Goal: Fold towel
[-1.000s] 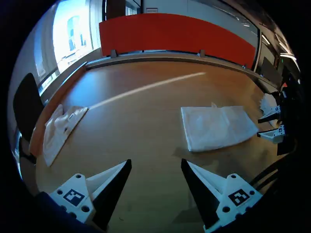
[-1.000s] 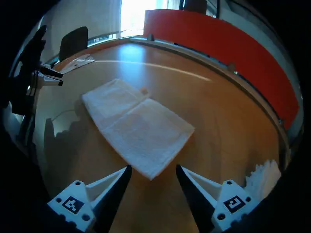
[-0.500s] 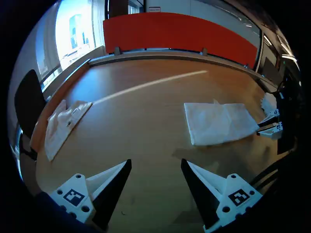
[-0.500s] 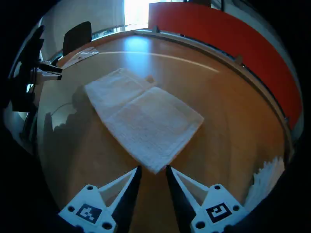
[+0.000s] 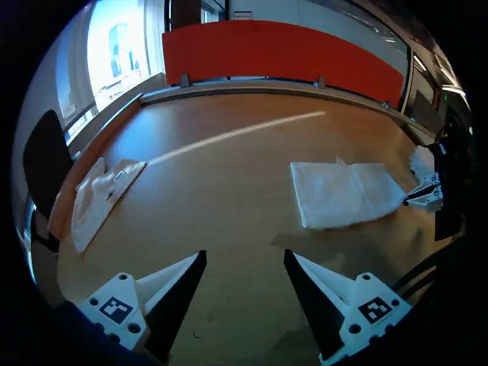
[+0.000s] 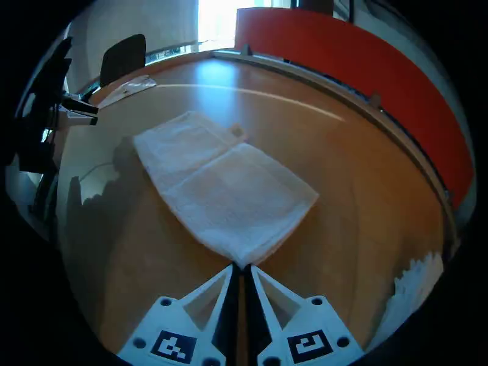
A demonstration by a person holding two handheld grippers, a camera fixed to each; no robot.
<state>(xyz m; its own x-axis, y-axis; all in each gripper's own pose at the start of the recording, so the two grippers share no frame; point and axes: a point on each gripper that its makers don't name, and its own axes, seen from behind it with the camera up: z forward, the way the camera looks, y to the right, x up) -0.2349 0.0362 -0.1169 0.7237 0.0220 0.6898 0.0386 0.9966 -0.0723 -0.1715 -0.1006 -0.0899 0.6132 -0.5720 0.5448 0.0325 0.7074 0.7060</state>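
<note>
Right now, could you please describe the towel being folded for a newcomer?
On the table before the red partition, a white towel lies mid-table. Unlike the rumpled cloth by the black chair, its corner is pinched by the right hand-held gripper.

The left tongs (image 5: 244, 255) have two white plastic fingers (image 5: 163, 282), each a long wedge tapering to a point, and the faces turned toward each other are black. At the broad base of each finger sits a square black-and-white marker (image 5: 116, 308), with small round holes (image 5: 123, 277) set in the white plastic around it. The right tongs (image 6: 243, 268) are of the same make: white wedges with hollowed triangular sides, black inner faces, a square marker on each base and round holes beside it. Farther off in the right gripper view, the left tongs (image 6: 94, 116) show as slim white points edged in black, borne on a dark bulk (image 6: 36, 140) that is too dim to tell its parts.
</note>
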